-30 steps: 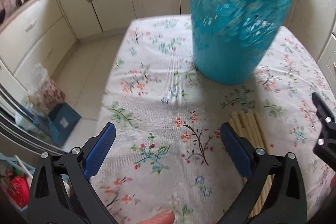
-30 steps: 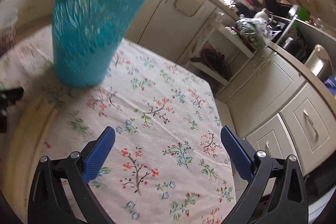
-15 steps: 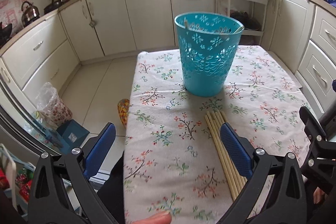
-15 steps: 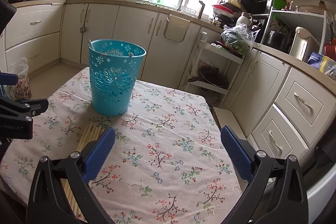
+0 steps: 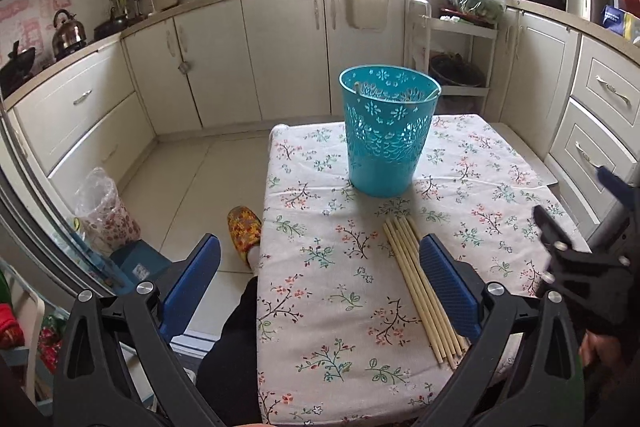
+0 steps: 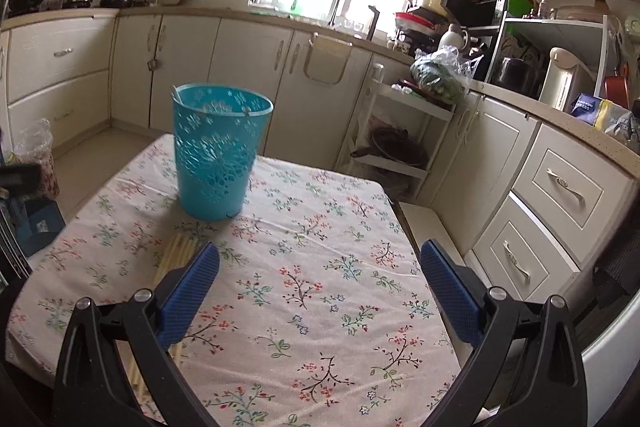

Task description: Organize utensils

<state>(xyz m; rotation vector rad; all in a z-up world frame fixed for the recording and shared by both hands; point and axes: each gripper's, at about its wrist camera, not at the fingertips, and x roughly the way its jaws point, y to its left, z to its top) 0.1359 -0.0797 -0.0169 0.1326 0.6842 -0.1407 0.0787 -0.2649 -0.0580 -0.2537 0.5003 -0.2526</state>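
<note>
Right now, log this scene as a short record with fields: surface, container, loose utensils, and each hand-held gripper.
surface: table with floral cloth
container: teal cutout basket, upright at the far end, something pale leaning inside
loose utensils: bundle of chopsticks lying flat on the cloth, near side of the basket, apart from it
left hand-held gripper: open, empty
right hand-held gripper: open, empty

Wooden chopsticks (image 5: 416,283) lie bundled flat near the upright teal basket (image 5: 386,135).
</note>
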